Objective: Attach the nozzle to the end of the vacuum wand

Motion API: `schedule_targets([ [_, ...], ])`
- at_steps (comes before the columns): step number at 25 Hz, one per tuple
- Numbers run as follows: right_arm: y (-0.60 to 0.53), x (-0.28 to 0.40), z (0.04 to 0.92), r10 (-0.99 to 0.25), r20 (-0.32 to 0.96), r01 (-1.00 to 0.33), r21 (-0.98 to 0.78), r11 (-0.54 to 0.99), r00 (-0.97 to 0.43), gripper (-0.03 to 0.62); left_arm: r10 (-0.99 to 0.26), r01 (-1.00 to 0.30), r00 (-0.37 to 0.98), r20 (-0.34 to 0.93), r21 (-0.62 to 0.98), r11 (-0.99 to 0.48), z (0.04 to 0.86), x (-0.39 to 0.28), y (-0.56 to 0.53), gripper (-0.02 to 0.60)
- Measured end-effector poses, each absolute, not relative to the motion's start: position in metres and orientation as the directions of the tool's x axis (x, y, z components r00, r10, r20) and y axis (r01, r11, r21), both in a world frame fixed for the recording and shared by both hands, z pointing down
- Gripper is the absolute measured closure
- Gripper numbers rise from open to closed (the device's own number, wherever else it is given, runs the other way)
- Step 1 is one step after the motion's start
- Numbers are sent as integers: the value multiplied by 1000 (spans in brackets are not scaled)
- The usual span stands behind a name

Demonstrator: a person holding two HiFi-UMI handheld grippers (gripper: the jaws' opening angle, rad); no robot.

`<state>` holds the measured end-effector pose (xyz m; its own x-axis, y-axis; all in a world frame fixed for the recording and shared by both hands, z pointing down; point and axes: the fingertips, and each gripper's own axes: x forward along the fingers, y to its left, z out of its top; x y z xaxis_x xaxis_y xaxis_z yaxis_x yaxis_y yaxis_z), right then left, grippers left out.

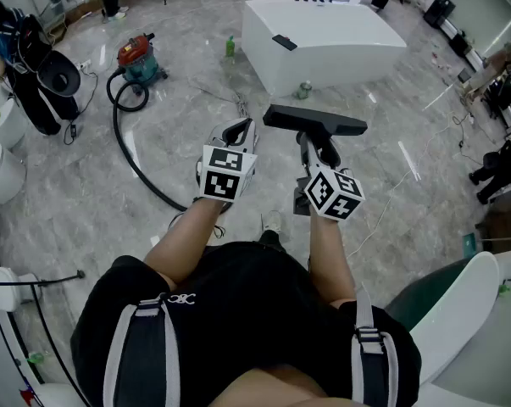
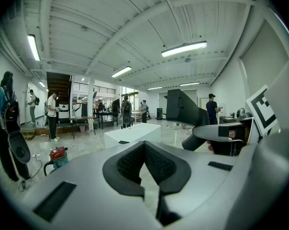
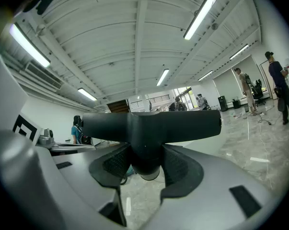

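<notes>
No lettering, brand, number or sign is legible in any view.

premises: a large open-plan indoor hall of the test-studio or workshop kind, not domestic. grounds: a polished grey marble-pattern floor (image 1: 86,210) extends over a wide area. a high white ribbed ceiling (image 2: 110,28) carries long strip lights (image 2: 184,48). a dark staircase (image 2: 58,85) rises at the far wall. several people (image 2: 52,115) stand about work tables (image 2: 103,116). a white block (image 1: 323,45) sits mid-floor. a red and teal canister vacuum (image 1: 139,58) stands near it, its black hose (image 1: 132,155) trailing across the floor.
</notes>
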<state>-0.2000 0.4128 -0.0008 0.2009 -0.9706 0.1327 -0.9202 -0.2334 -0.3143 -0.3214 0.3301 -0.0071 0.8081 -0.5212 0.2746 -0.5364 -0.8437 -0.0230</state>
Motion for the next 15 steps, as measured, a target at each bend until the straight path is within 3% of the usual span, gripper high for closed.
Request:
schedule_targets([
  [15,309,-31,-16,-984,83,-930,-323,-175,157,402,-559,-561,790,251,-73,-825,-18,-153,232,575],
])
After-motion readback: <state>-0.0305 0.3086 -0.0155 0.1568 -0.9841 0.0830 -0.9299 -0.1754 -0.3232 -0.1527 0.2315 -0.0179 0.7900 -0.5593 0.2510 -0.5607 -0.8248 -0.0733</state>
